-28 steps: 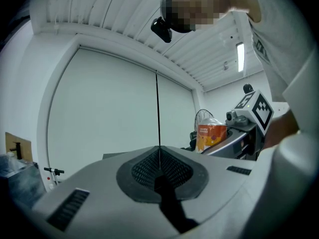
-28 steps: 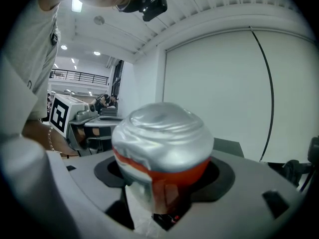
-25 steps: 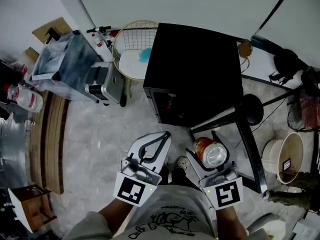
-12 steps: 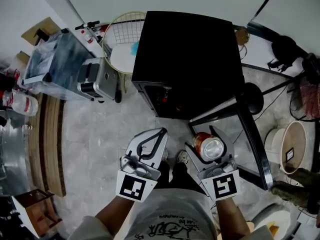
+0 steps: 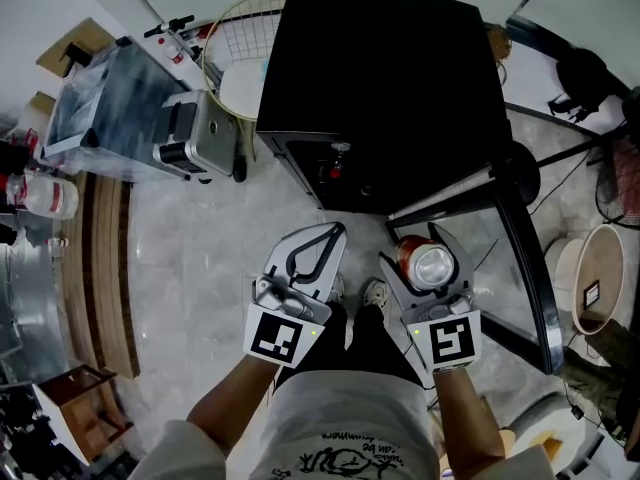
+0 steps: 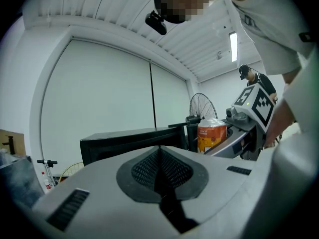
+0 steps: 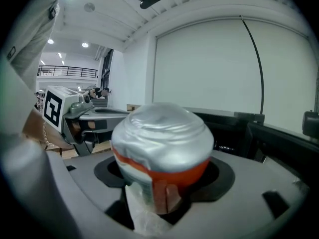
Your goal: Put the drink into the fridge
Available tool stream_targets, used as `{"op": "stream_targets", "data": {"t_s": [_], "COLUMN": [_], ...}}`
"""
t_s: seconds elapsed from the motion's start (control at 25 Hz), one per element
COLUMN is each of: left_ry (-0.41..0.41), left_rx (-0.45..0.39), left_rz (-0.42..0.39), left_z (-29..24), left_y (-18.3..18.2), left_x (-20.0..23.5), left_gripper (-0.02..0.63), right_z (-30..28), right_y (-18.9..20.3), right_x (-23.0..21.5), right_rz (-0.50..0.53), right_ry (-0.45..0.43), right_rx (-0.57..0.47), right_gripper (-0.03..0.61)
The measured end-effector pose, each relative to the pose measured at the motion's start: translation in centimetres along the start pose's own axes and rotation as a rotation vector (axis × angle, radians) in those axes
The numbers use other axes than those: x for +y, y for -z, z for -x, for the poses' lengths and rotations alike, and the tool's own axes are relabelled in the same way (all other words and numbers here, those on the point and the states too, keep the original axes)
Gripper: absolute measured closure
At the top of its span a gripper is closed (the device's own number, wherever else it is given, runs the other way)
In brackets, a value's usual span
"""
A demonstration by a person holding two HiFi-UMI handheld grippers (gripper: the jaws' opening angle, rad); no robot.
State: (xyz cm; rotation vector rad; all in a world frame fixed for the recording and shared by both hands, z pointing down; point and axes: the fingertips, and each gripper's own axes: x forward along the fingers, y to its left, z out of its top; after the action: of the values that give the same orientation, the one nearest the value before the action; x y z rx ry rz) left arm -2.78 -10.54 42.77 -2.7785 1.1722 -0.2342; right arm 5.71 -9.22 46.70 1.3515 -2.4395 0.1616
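The drink (image 5: 428, 265) is an orange can with a silver top, and my right gripper (image 5: 424, 258) is shut on it, just in front of the black fridge (image 5: 380, 88). In the right gripper view the drink (image 7: 162, 148) fills the middle between the grey jaws, with the fridge (image 7: 239, 128) behind it. My left gripper (image 5: 330, 236) hangs beside it at the left, shut with nothing in it. The left gripper view shows that gripper's jaws meeting (image 6: 160, 151), the fridge (image 6: 124, 141) ahead and the drink (image 6: 212, 136) at the right. The fridge door looks closed.
A black metal frame (image 5: 520, 258) stands close at the right of the fridge. A wire basket (image 5: 240, 58) and a grey appliance (image 5: 200, 138) sit at its left. A pale bucket (image 5: 600, 288) is far right, wooden boards (image 5: 105, 268) far left. A person (image 6: 254, 78) stands in the background.
Both grippers have sunk lower, the right one still holding the drink. The fridge now looms larger and nearer in the head view.
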Motion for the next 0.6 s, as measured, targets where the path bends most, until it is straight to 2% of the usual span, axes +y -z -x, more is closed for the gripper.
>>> {"op": "stream_targets", "data": {"t_s": [0.28, 0.44, 0.6], "left_ry": [-0.009, -0.013, -0.014], "left_rx": [0.042, 0.038, 0.072], "left_rz": [0.076, 0.107, 0.135], "left_z": [-1.9, -2.9, -4.2], "left_y": [3.7, 4.6, 6.4], "left_x": [0.0, 0.1, 0.4], "left_gripper": [0.592, 0.592, 0.592], "right_z": [-2.5, -3.5, -4.6], "right_y": [3.6, 4.6, 5.6], "right_x": [-1.3, -1.7, -2.0], "right_rz": [0.006, 0.001, 0.005], "right_ry": [0.022, 0.025, 0.028], "right_rx": [0.011, 0.010, 0.015], "right_gripper": [0.235, 0.235, 0.235]}}
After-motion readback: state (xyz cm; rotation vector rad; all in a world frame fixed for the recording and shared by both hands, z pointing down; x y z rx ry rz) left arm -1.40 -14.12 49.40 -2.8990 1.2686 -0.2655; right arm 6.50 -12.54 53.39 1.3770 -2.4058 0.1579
